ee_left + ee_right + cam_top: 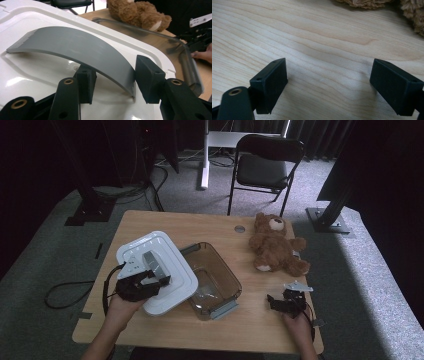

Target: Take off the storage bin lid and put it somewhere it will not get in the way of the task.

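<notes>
My left gripper [150, 281] has its jaws pinched on the grey handle [75, 53] of the white lid [165, 270], one pad at each long edge of that curved strap. The lid sits tilted, its right-hand edge overlapping the left rim of the clear brown bin [220, 282], so what matters for the coming move is that the bin lies just to the right of the lid, with its long axis running from the far left towards the near right of the table [200, 227]. I judge the lid needs carrying sideways that way until its outline squares up over the bin's opening.

My right gripper [290, 304] rests near the table's front-right corner, jaws spread wide with nothing but bare wood between them (the teddy bear [276, 245] lies just beyond it). It is well apart from the bin, so the left hand is the nearer one.

The lid covers the bin's left wall, so I cannot tell whether it touches the rim there
</notes>
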Demonstrator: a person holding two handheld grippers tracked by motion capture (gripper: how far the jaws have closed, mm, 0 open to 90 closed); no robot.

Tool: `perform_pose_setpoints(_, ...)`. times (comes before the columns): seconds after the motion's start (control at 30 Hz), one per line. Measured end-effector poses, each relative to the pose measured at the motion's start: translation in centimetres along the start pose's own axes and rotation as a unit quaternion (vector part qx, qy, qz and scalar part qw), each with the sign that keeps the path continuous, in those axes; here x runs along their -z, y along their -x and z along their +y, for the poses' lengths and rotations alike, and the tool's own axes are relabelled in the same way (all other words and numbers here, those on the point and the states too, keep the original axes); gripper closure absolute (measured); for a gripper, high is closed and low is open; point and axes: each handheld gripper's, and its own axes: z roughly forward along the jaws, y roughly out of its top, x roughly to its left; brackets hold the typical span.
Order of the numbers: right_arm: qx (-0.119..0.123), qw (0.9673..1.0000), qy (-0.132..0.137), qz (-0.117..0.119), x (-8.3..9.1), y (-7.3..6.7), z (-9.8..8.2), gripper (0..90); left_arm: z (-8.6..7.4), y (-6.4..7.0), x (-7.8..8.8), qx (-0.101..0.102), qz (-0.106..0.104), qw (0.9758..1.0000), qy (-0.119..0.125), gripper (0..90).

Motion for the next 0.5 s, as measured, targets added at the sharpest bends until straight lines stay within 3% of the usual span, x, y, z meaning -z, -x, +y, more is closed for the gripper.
perform_pose_setpoints(0.13, 0.0, 1.0, 0.0, -0.001, 0.0, 0.0, 0.0, 13.4, -1.1, -1.0, 0.9, -0.001, 0.005, 1.0, 0.002, 53.2)
perform_pose_setpoints(0.33, -0.001, 1.0, 0.0, -0.002, 0.0, 0.0, 0.0, 13.4, -3.1, -2.7, 1.5, 0.015, 0.009, 0.9998, -0.001, 53.2)
perform_pose_setpoints(0.5, -0.002, 1.0, 0.0, -0.003, 0.0, 0.0, 0.0, 13.4, -4.4, -3.6, 1.7, 0.038, -0.009, 0.9992, 0.008, 53.2)
